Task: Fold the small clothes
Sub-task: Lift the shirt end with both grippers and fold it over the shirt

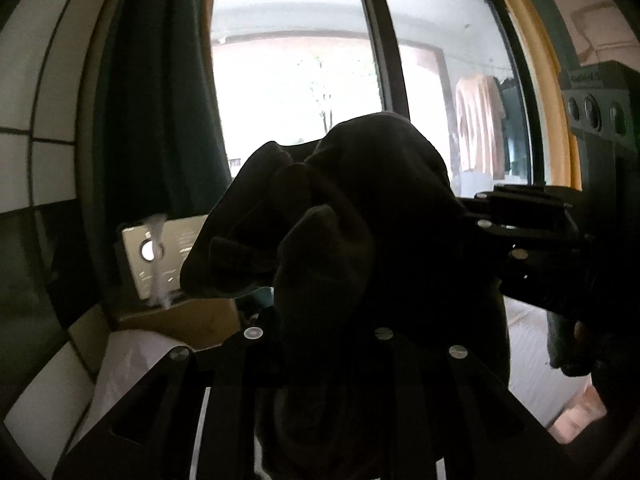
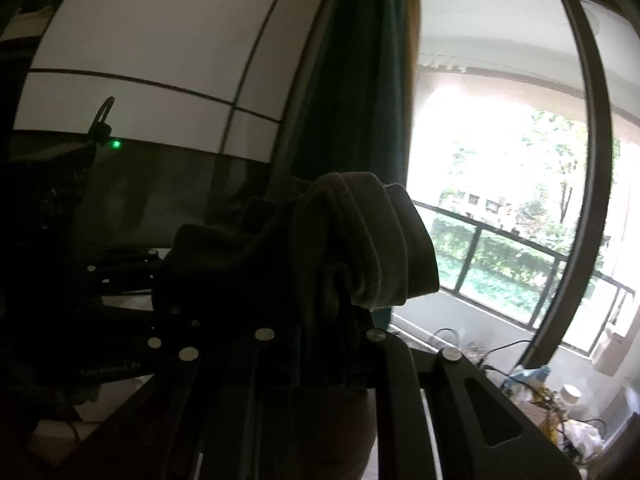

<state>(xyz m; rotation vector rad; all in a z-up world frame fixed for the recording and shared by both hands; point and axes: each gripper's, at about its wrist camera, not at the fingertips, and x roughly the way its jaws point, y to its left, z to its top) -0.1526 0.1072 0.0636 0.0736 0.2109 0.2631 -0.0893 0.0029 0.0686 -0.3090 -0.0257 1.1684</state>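
A dark, bunched garment (image 1: 344, 216) fills the middle of the left wrist view, held up in the air in front of a window. My left gripper (image 1: 320, 320) is shut on its lower folds; the fingertips are buried in the cloth. In the right wrist view the same garment (image 2: 360, 240) shows a grey-green ribbed hem, and my right gripper (image 2: 332, 320) is shut on it just below that hem. The right gripper (image 1: 532, 248) also appears at the right of the left wrist view, and the left gripper (image 2: 132, 280) at the left of the right wrist view. The cloth spans between them.
A large window (image 1: 296, 92) with a dark frame and a teal curtain (image 2: 360, 92) stand ahead. A cardboard box (image 1: 192, 320) and a silver appliance (image 1: 160, 256) sit low on the left. Cables and clutter (image 2: 540, 392) lie below the window. A white bed surface (image 1: 532, 360) lies below.
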